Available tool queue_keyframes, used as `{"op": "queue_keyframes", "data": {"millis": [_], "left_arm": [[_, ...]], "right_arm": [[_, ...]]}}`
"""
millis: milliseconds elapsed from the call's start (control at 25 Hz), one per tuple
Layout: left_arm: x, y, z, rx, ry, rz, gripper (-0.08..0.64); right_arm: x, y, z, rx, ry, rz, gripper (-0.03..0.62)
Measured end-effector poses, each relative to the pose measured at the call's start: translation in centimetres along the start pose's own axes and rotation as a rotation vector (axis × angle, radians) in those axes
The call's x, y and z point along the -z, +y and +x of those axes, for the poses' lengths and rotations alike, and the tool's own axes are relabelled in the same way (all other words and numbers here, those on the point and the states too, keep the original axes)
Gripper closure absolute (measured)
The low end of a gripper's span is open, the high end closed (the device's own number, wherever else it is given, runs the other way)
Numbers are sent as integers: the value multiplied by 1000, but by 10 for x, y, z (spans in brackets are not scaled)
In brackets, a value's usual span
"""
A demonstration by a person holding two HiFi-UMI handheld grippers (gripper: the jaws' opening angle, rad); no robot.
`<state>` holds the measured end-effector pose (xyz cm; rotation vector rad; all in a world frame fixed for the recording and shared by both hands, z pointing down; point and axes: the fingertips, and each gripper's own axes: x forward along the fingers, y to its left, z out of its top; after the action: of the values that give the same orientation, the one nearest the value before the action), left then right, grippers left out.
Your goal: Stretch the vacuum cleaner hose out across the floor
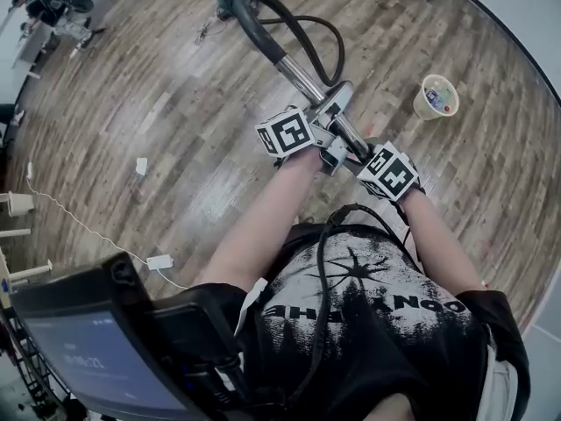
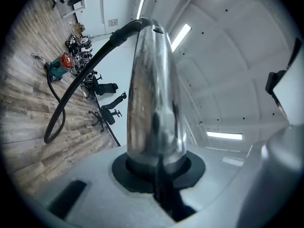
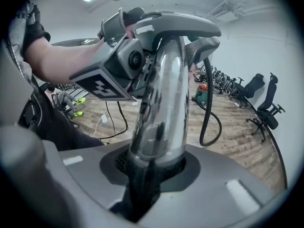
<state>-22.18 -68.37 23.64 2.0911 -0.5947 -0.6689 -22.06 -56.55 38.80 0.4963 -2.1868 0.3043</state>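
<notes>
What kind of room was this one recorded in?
Probably an office or lab workspace: wood-plank floor, black swivel office chairs near the wall, and long ceiling strip lights.

The only lettering is white print on the black T-shirt (image 1: 368, 314), below the near end of the vacuum cleaner wand (image 1: 302, 77). It stands upside down in the head view and is creased; only fragments like "AHE" and "OON" can be made out. The screen (image 1: 96, 358), well below and left of the wand, shows faint characters too dim to read. The paper cup (image 1: 436, 96) right of the wand bears coloured print too small to read. The marker cubes (image 1: 287, 132) beside the wand carry square patterns, not letters.
</notes>
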Motion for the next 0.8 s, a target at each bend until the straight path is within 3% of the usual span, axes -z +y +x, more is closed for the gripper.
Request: {"op": "queue_keyframes", "data": {"millis": [400,800], "left_arm": [[107,-37,49,-55,-41,10,511],[155,-58,69,-77,-28,27,512]], "right_arm": [[108,-6,-73,-57,2,-47,482],[151,-3,-103,-80,-12,-54,480]]}}
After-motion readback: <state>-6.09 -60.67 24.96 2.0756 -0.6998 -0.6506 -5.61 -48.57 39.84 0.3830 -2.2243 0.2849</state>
